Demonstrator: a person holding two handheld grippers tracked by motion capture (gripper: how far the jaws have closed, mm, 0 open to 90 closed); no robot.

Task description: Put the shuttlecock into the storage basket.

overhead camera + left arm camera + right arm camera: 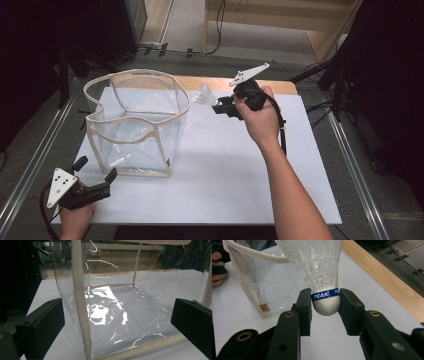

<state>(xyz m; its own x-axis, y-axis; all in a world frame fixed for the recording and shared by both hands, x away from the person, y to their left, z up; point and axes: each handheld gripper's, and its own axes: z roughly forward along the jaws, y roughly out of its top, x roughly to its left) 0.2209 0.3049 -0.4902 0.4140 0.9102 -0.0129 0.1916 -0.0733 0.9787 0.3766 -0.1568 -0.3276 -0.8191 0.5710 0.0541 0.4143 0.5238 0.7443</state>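
White plastic shuttlecock [325, 305] — cork clamped in right gripper [223, 106], upper centre of high view, beside clear bag [134, 125]; left gripper [95, 175] — lower left, jaws wide, holding nothing.

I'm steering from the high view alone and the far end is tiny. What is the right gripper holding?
Observer: A white shuttlecock, clamped at its rounded cork base by the right gripper.
Operator: Any marking on it?
Observer: A blue band reading PEAK.
Operator: And the left gripper?
Observer: The left gripper is open, nothing held; its jaws face the clear bag, near its cream-trimmed corner edge.
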